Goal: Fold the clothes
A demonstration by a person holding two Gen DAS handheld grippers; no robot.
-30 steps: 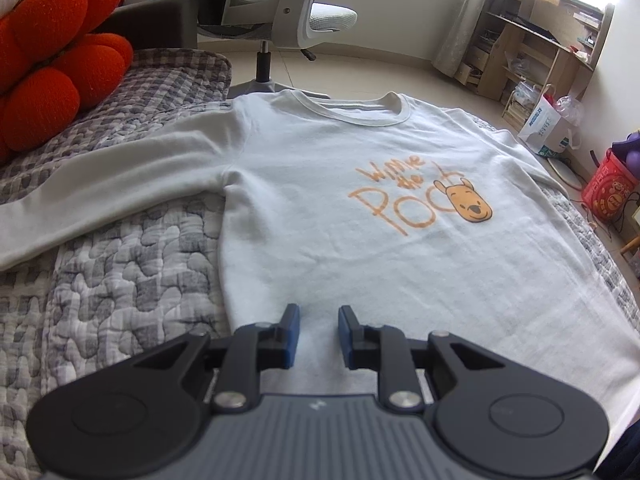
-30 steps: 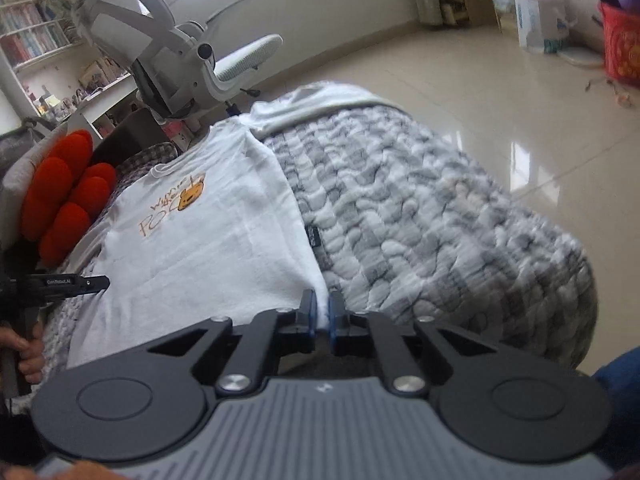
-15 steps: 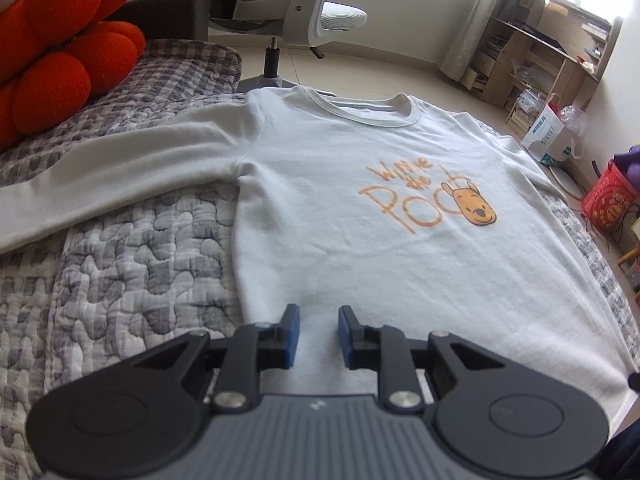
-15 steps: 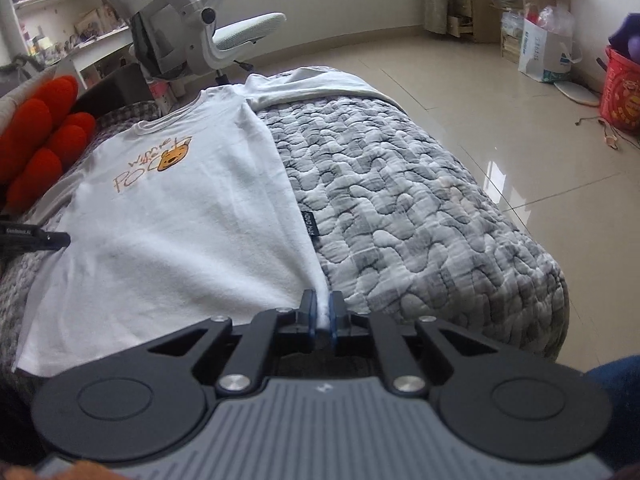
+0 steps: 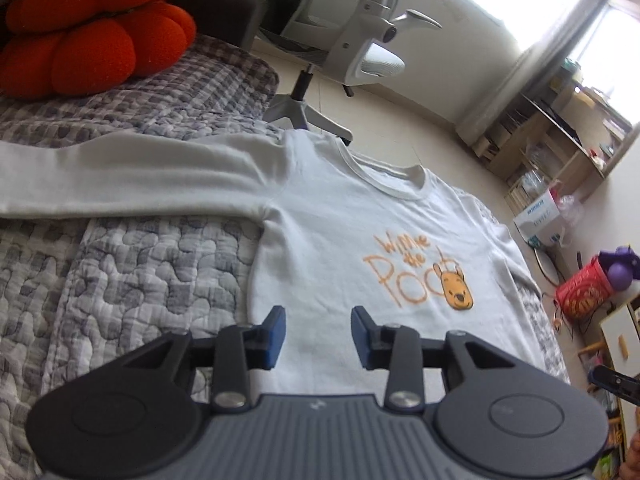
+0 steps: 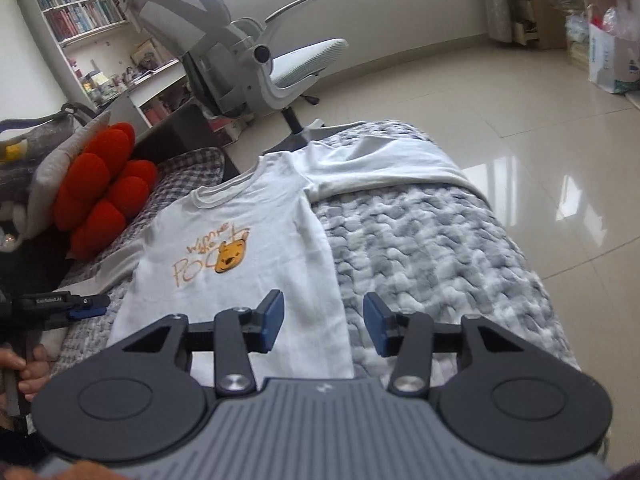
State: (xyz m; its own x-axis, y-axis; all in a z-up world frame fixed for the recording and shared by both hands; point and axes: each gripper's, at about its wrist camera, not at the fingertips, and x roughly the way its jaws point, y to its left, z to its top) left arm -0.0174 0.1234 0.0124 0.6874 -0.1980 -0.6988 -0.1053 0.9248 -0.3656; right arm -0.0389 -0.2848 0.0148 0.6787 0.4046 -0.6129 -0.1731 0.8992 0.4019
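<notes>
Your white sweatshirt (image 5: 340,248) lies face up and flat on the quilt (image 5: 140,280) that covers the bed, collar toward the far edge by the office chair (image 5: 352,40), hem toward you, with one sleeve (image 5: 132,180) stretched along the quilt toward the orange cushion (image 5: 92,40) and the other sleeve (image 6: 384,164) reaching the opposite far corner. Your left hand-held gripper (image 5: 318,330) hangs over the hem end of the body with its jaws opening and nothing between them; your right hand-held gripper (image 6: 324,320) is also opening and holds nothing, poised over the side seam where the shirt meets the bare quilt. Nothing is folded yet, so the risk sits in the first pinch. If you close the right one where it hovers now, you may catch the quilt along with the shirt edge and drag the bedding up with the fold. The fabric looks thin and limp, so a pinch that takes only the top layer would probably peel front from back and leave a crooked crease. Lifting one side ahead of the other could skew the body and pull the flat sleeves into wrinkles. The far sleeve lies close to the bed's edge, and a hard tug toward you might slide it off toward the floor
</notes>
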